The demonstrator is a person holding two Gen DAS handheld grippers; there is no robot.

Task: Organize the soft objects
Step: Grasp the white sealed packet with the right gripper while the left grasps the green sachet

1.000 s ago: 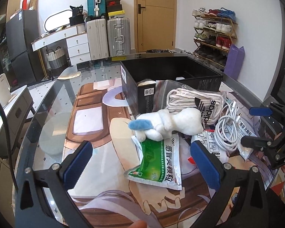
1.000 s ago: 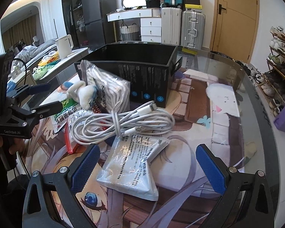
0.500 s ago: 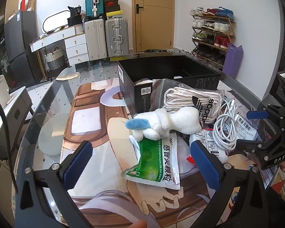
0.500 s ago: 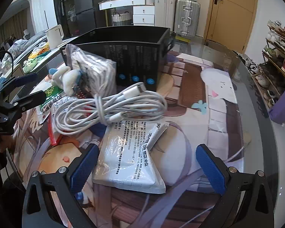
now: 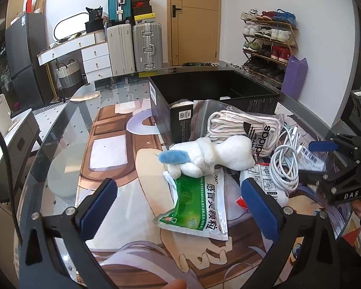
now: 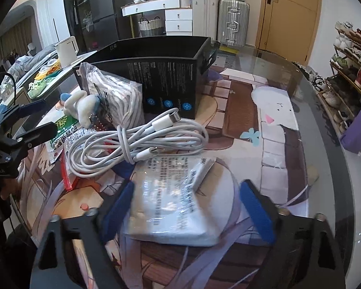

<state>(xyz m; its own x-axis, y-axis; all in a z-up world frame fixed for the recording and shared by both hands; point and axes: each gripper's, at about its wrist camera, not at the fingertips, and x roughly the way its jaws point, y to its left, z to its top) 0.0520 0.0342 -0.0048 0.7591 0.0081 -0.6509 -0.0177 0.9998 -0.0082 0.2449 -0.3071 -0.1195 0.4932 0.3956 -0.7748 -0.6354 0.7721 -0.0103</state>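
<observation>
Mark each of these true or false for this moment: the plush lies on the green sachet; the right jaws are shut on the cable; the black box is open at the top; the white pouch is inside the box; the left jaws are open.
1. The plush lies partly on the green sachet. True.
2. The right gripper has its jaws shut on the cable. False: the jaws are open, either side of the white pouch; the cable lies beyond them.
3. The black box is open at the top. True.
4. The white pouch is inside the box. False: it lies on the table, nearer than the box.
5. The left gripper has open jaws. True.
</observation>
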